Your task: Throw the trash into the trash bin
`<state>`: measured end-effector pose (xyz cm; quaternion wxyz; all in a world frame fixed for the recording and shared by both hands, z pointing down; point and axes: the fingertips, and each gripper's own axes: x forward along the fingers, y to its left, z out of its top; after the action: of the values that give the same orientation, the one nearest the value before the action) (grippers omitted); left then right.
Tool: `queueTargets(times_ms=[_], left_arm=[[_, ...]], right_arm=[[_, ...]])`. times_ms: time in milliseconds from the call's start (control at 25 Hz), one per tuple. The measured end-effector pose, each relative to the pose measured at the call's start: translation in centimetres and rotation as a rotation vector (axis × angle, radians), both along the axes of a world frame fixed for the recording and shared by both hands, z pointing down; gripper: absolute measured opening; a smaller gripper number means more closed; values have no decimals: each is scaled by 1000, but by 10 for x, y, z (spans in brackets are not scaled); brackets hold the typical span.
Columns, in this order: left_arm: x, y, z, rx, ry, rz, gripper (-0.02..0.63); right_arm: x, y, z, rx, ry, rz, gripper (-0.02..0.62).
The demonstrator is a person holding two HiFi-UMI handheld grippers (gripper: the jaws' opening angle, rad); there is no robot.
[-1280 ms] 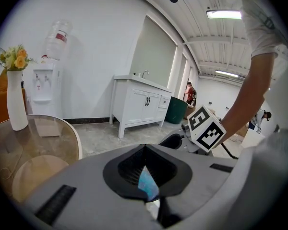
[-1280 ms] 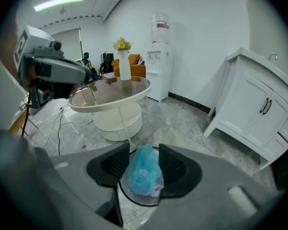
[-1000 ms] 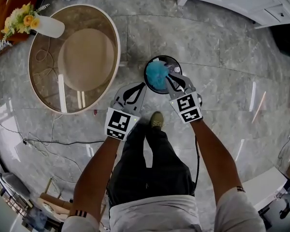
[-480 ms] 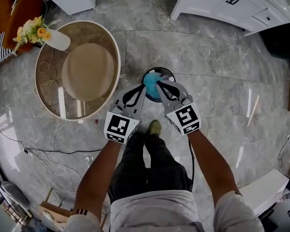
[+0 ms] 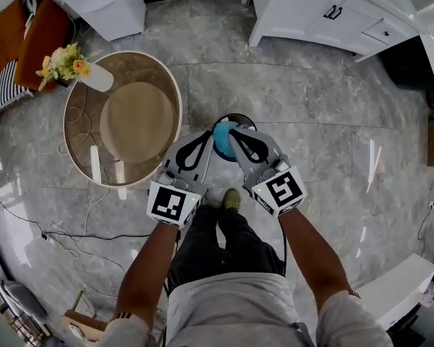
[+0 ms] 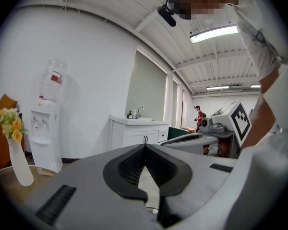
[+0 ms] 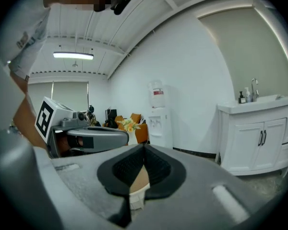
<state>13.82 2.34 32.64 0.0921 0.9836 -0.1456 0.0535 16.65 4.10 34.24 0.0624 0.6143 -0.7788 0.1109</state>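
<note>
I hold both grippers over the trash bin (image 5: 239, 116), which stands on the floor. The left gripper (image 5: 208, 134) has its fingers pressed fully together, with nothing between them. The right gripper (image 5: 233, 132) is closed the same way and is also empty. The blue trash (image 5: 222, 143) lies inside the bin, showing between the two grippers. My shoe (image 5: 231, 199) stands just beside the bin.

Floor (image 5: 311, 121) is seen steeply from above by head cam; gripper views are aimed abt level, w/ dispenser (image 6: 45, 133) & sink cabinet (image 7: 259, 138) shared.
</note>
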Motion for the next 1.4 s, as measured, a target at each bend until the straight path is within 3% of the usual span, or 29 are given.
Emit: queueTargets(times_ms=[200, 600, 880, 1080, 1400], left_arm=[[0, 14, -65, 93, 39, 39, 0], [-18, 30, -172, 179, 127, 32, 0], [-21, 49, -191, 200, 126, 63, 0], [-20, 51, -215, 211, 194, 57, 0], [-21, 61, -220, 202, 205, 67, 0]], right_arm=[[-6, 4, -71, 98, 15, -12, 2], [-18, 27, -184, 280, 41, -2, 0], [-22, 42, -209, 318, 50, 4, 0], [-20, 50, -219, 328, 62, 15, 0], [-22, 61, -223, 321, 68, 31, 0]])
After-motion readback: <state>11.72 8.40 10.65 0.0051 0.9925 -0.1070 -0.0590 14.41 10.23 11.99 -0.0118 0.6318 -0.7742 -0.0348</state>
